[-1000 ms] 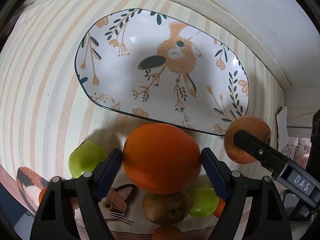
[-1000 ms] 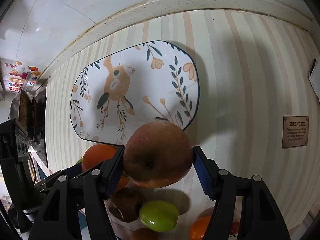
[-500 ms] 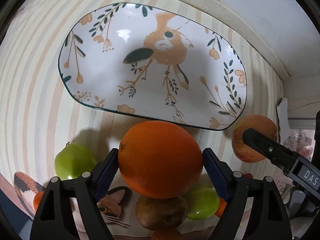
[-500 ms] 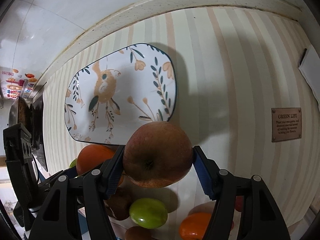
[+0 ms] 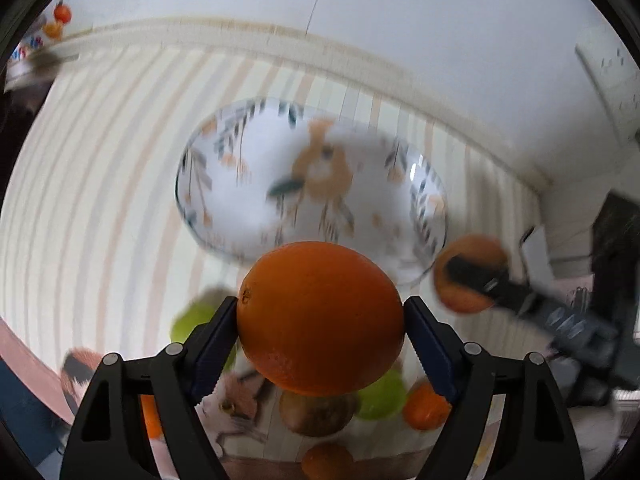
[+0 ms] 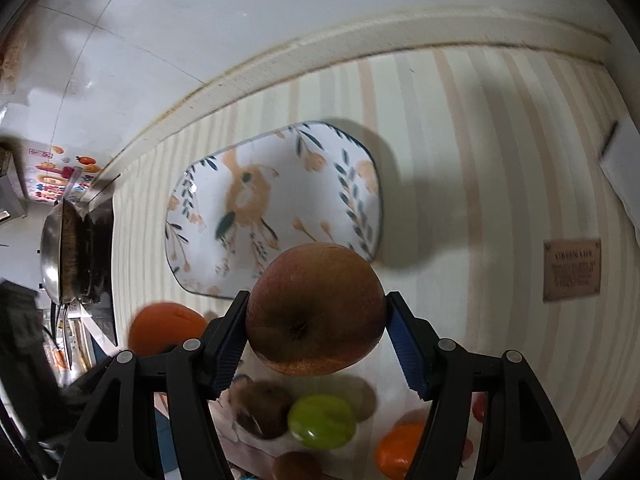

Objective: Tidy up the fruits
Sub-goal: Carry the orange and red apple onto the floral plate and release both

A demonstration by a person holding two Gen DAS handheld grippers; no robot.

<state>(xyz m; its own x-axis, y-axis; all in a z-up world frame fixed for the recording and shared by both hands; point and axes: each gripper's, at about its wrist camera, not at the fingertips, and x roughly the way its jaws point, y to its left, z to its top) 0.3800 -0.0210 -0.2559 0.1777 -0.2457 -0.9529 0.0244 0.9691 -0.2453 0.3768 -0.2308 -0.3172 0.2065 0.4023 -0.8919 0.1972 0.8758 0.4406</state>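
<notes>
My left gripper (image 5: 320, 334) is shut on a large orange (image 5: 320, 318), lifted above the striped cloth. Beyond it lies the white plate (image 5: 256, 208) painted with a bird and leaves, with nothing on it. My right gripper (image 6: 316, 330) is shut on a reddish-brown apple (image 6: 316, 308); in the left wrist view that apple (image 5: 468, 276) and its gripper show at the right of the plate. In the right wrist view the plate (image 6: 332, 196) lies ahead and the orange (image 6: 164, 330) shows at lower left.
Below the grippers lie green fruits (image 5: 380, 398) (image 6: 322, 420), brown fruits (image 5: 316, 414) (image 6: 264, 408) and small oranges (image 5: 426, 408) (image 6: 398, 454). A metal pan (image 6: 66, 256) stands at the left edge. A white tiled wall (image 5: 360, 12) rises behind the plate.
Both grippers have risen with their fruit, the left one more. The plate now looks smaller and farther off in both views, and more wall shows.
</notes>
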